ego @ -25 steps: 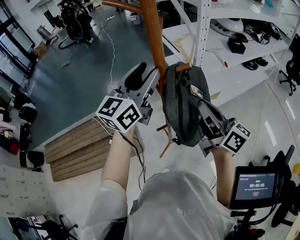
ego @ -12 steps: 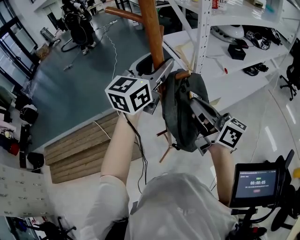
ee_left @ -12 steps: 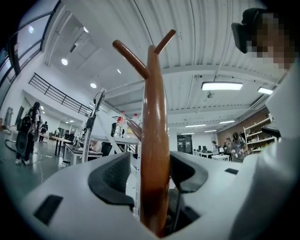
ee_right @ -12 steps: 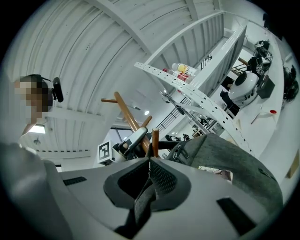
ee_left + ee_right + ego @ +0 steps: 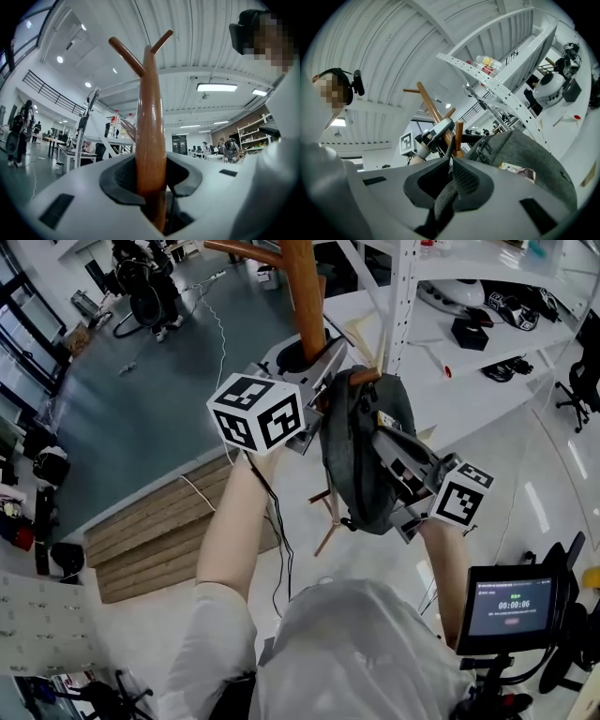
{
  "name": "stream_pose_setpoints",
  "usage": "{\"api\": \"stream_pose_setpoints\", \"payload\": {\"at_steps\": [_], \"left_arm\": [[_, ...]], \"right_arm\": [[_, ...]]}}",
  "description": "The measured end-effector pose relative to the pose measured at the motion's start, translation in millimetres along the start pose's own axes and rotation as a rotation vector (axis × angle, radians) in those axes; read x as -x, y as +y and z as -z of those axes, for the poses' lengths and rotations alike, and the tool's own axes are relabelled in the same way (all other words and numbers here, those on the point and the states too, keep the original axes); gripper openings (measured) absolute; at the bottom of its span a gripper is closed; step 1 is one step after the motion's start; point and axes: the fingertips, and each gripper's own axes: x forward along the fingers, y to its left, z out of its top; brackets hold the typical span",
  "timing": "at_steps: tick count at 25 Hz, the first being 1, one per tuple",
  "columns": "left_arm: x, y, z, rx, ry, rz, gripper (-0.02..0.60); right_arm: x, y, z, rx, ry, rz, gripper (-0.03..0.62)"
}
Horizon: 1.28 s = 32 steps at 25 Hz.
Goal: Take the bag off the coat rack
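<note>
Since a second ago, our left gripper (image 5: 152,180) has risen to the coat rack pole (image 5: 151,117). Its jaws have just been closing with the pole between them, pads against the wood, likely to steady the rack. Just right of that gripper, the grey bag (image 5: 361,465) hangs from a peg (image 5: 366,378). Our right gripper (image 5: 449,185) pinches a fold of the bag's fabric, probably to lift its loop off the peg just ahead.

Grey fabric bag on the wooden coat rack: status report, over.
Left gripper, jaws just closing, clamps brown wooden rack pole. Right gripper shut on strap of grey fabric bag. Bag's loop hangs on wooden peg, not yet lifted off.
</note>
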Motion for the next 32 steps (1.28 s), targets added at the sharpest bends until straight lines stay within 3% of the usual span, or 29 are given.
{"api": "stream_pose_setpoints", "payload": {"at_steps": [5, 12, 15, 18, 24, 26, 32], "left_arm": [[-10.6, -2.7, 3.0, 0.002, 0.026, 0.031, 0.127], [-10.7, -1.2, 3.1, 0.007, 0.031, 0.042, 0.127], [-9.6, 0.6, 3.5, 0.008, 0.029, 0.042, 0.126], [-6.7, 3.3, 5.0, 0.009, 0.029, 0.044, 0.126], [-4.3, -0.2, 3.1, 0.008, 0.033, 0.058, 0.126], [-4.1, -3.4, 3.2, 0.005, 0.038, 0.071, 0.126], [-4.1, -5.6, 1.8, 0.007, 0.046, 0.075, 0.126]], "right_arm": [[-13.9, -4.7, -7.0, -0.004, 0.106, 0.003, 0.014], [-41.0, -6.5, -1.3, -0.06, 0.352, 0.015, 0.017], [-53.1, 2.0, -1.5, -0.071, 0.407, -0.056, 0.049], [-58.4, 1.1, 2.3, -0.086, 0.462, -0.061, 0.049], [-56.9, 2.3, 2.5, -0.152, 0.511, -0.053, 0.051], [-56.2, 2.1, -0.2, -0.178, 0.499, -0.063, 0.086], [-69.3, 0.5, -4.7, -0.162, 0.503, -0.057, 0.086]]}}
